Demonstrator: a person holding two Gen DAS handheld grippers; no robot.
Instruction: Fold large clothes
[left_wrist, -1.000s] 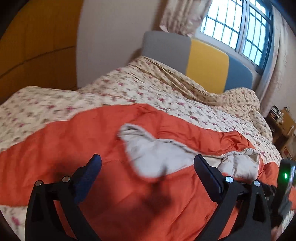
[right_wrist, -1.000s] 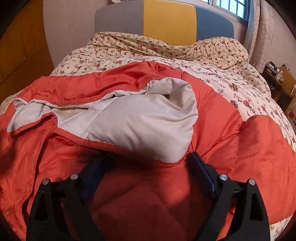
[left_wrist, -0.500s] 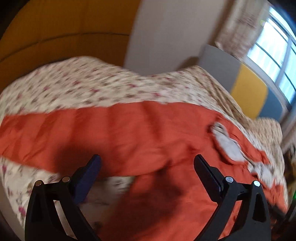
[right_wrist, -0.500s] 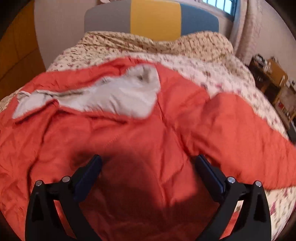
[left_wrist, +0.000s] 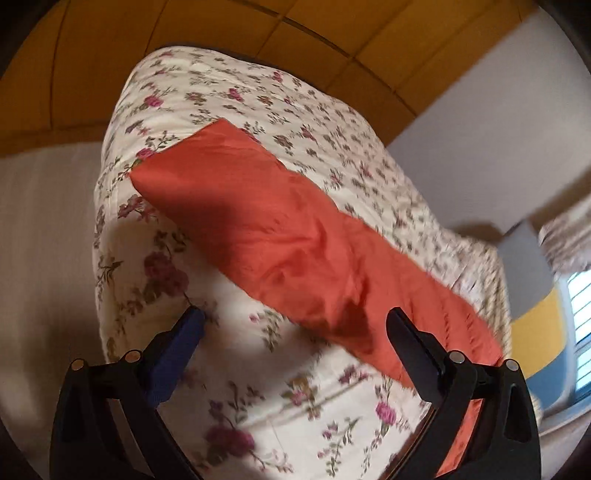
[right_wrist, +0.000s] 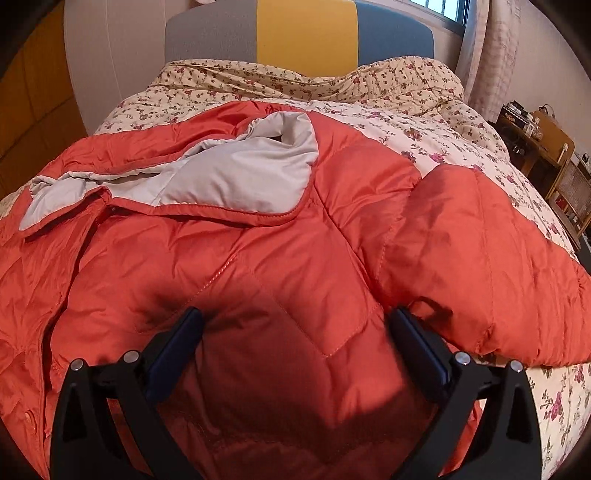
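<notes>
An orange quilted jacket (right_wrist: 280, 251) lies spread on the bed, its grey lining (right_wrist: 236, 177) turned out near the collar. One sleeve (right_wrist: 480, 258) stretches off to the right. My right gripper (right_wrist: 295, 314) hovers over the jacket's body, jaws wide open, nothing pinched. In the left wrist view the other sleeve (left_wrist: 277, 229) lies flat across the bed's corner, its cuff end far from me. My left gripper (left_wrist: 293, 314) is open just above the sleeve's near edge; the right finger (left_wrist: 413, 343) overlaps the orange cloth without clamping it.
A floral quilt (right_wrist: 461, 122) covers the bed, and its corner (left_wrist: 229, 92) drops off to the pale floor (left_wrist: 44, 258). A grey, yellow and blue headboard (right_wrist: 306, 33) stands at the back. Wooden furniture (right_wrist: 546, 147) crowds the right side. Yellow cupboard panels (left_wrist: 184, 22) line the wall.
The left gripper swung away from the grey lining to the sleeve at the bed's corner, rolling as it went. The right gripper's jaws widened and it drew back slightly from the lining.
</notes>
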